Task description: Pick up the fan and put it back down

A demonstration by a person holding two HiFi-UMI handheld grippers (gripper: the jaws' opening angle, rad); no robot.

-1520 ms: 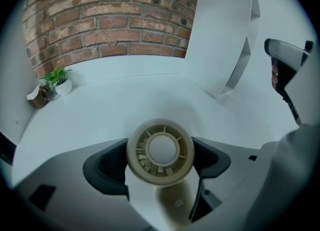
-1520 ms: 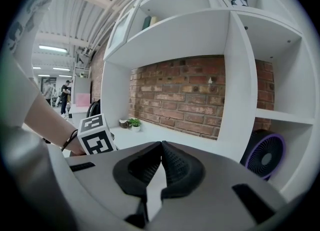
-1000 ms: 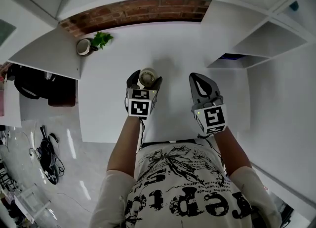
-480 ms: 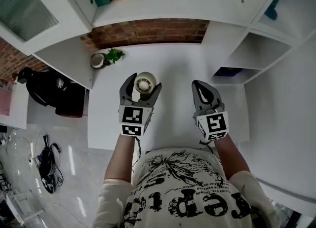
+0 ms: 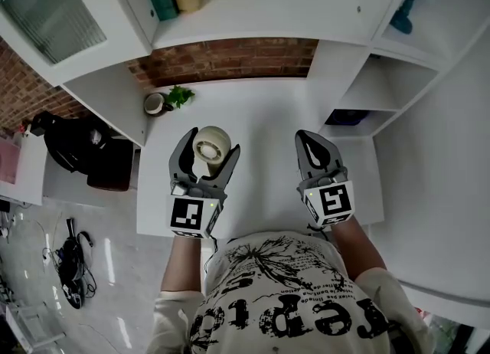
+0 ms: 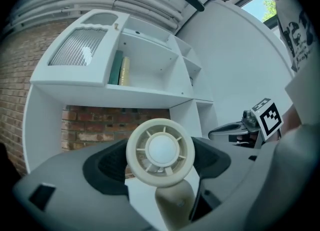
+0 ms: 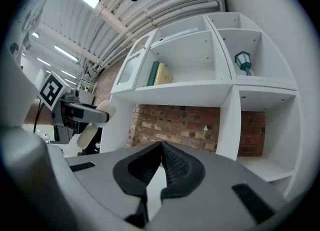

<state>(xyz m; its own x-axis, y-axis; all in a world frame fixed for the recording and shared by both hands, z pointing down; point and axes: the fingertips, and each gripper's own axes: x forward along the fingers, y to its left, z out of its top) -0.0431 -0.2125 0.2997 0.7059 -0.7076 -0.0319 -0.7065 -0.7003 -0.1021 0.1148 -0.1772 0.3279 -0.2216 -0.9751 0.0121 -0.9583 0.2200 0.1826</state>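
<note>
The cream fan (image 6: 163,151) sits clamped between the jaws of the left gripper (image 5: 207,148). The right gripper (image 5: 309,139), jaws together, holds nothing.

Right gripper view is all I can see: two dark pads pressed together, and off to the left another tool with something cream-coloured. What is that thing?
Observer: A small cream plastic fan with a round grille. The left gripper view shows the left gripper holding it between its jaws.
Operator: Is anything else on the table?
Observer: The head view shows a small green potted plant at the back left of the white table.
Operator: And where is my tool?
Observer: The right gripper is to the right of the left one, over the table's front part.
</note>
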